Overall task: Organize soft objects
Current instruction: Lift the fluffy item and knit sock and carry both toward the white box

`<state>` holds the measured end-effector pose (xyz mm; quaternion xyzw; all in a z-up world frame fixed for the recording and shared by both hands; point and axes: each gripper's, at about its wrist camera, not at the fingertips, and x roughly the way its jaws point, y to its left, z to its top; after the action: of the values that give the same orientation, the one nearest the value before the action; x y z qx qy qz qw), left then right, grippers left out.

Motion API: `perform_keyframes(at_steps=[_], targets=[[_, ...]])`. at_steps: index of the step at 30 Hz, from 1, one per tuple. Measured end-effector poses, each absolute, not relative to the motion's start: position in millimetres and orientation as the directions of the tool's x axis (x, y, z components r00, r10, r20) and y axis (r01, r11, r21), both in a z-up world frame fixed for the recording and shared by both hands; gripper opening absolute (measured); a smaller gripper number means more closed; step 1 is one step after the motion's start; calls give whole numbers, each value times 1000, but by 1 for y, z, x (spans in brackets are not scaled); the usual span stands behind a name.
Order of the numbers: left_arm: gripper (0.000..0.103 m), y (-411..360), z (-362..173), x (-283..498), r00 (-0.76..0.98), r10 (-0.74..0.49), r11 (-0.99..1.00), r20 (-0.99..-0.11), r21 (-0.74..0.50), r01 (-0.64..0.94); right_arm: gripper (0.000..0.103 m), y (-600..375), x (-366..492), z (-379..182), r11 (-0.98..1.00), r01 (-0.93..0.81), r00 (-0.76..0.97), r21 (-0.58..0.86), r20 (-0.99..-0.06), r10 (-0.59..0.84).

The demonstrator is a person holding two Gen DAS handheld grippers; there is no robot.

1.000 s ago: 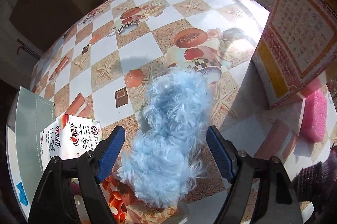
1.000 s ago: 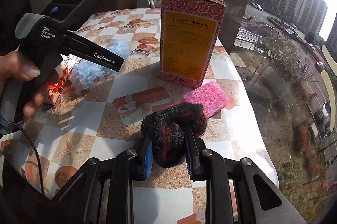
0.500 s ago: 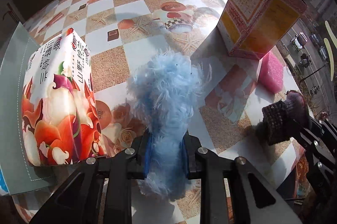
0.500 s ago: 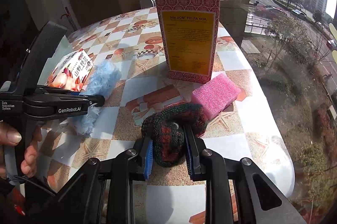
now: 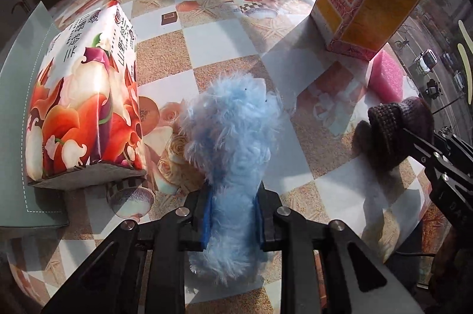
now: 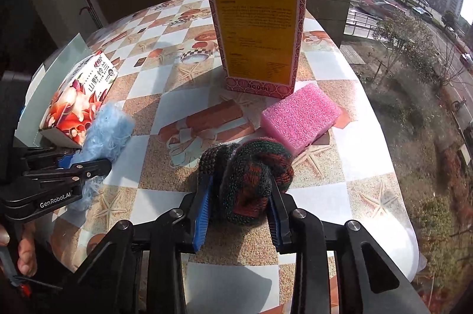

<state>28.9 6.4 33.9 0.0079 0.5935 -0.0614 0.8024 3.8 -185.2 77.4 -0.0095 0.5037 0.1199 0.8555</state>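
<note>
The left gripper (image 5: 232, 221) was clenched on the fluffy blue toy (image 5: 233, 142) above the table (image 5: 189, 68) and the right gripper (image 6: 239, 213) on the dark knitted bundle (image 6: 251, 166) — both looked light, squashy, best pinched mid-body.

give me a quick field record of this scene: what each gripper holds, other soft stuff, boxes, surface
left gripper: shut on blue fluffy item
right gripper: shut on dark knitted item
loose soft object: pink sponge, lying just in front of the red box
boxes: tall red and yellow box, upright; floral tissue pack, beside the blue fluffy item
surface: checkered tablecloth
</note>
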Motion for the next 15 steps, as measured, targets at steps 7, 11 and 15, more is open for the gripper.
perform_keyframes(at_steps=[7, 11, 15], targets=[[25, -5, 35, 16, 284, -120, 983, -951, -74, 169, 29, -193, -4, 92, 974, -185, 479, 134, -853, 208], [25, -15, 32, 13, 277, -111, 978, -954, -56, 200, 29, -194, -3, 84, 974, -182, 442, 133, -874, 202], [25, -18, 32, 11, 277, -98, 978, -956, -41, 205, 29, -200, -3, 83, 974, -152, 436, 166, -873, 217]])
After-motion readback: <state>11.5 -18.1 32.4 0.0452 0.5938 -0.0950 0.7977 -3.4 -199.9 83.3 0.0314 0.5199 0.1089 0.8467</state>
